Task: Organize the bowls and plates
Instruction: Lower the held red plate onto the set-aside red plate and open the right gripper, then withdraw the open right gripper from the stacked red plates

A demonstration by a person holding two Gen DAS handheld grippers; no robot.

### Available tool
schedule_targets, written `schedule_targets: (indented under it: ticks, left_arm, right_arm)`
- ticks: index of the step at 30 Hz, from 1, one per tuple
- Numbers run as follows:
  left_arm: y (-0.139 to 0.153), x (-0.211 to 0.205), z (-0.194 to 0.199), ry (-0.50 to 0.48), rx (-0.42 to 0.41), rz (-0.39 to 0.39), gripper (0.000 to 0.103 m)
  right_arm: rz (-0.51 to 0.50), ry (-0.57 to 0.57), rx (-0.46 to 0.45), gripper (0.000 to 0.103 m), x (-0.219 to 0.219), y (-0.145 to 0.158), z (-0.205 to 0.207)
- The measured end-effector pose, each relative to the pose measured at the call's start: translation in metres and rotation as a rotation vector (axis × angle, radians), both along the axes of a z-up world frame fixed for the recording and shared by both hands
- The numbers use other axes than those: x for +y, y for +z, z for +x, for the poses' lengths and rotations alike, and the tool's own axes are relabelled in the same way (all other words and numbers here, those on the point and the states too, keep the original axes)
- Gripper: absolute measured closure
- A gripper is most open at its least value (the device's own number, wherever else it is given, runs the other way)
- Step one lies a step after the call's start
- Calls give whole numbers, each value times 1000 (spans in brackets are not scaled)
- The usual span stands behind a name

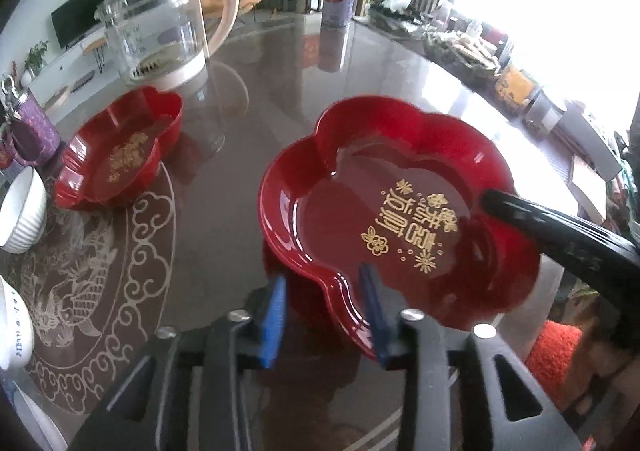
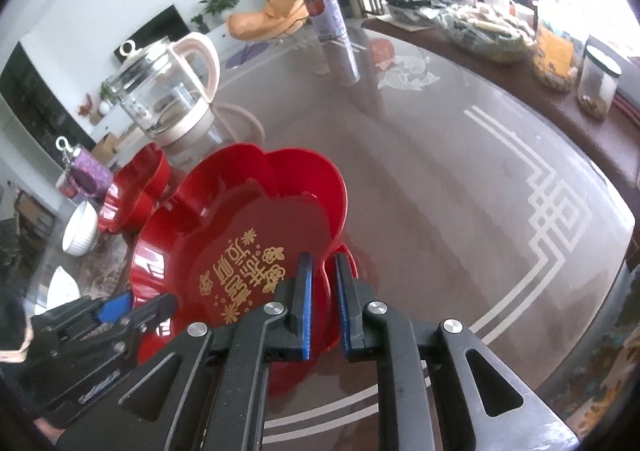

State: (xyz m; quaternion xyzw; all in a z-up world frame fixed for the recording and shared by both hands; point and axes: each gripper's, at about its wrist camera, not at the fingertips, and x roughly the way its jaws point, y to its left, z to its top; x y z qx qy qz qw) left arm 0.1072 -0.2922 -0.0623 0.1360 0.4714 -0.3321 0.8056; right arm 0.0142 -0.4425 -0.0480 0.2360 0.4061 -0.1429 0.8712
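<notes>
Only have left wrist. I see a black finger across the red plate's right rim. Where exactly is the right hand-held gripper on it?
Observer: The right hand-held gripper straddles the rim of the red plate. One blue pad is inside the wall and one outside, and the gap between them is narrow.
Operator: What's on the table to the right of the plate? That side is blocked for me.
Observer: A white key-pattern border is printed on the table there. It runs along the table edge, apart from the plate.
</notes>
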Motion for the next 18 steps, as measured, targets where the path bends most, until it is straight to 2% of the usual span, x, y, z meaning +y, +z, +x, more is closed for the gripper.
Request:
schedule_targets:
  ticks: [1, 2, 3, 5, 8, 12, 17, 18]
  left_arm:
    - [5, 4, -2, 5, -16, -9, 49]
    - [11, 9, -4, 14, -30, -24, 36]
    - [18, 17, -6, 28, -44, -49, 28]
    - [28, 30, -6, 56, -57, -88, 23]
    - [36, 48, -1, 100, -44, -135, 23]
    - [34, 59, 11, 144, -26, -150, 23]
    - [23, 69, 22, 195, 8, -166, 23]
    - [21, 69, 23, 200, 13, -166, 23]
  right_arm:
    - [0, 9, -10, 60, 0, 0, 1]
    - [-14, 13, -25, 53, 0, 2, 2]
    - [-35, 15, -34, 50, 1, 4, 3]
    - [-55, 31, -54, 50, 3, 9, 5]
    - [-50, 13, -54, 50, 0, 14, 7]
    - [54, -29, -50, 50, -7, 24, -6]
    - [71, 40, 43, 49, 2, 25, -24]
    - [84, 46, 57, 55, 2, 22, -23]
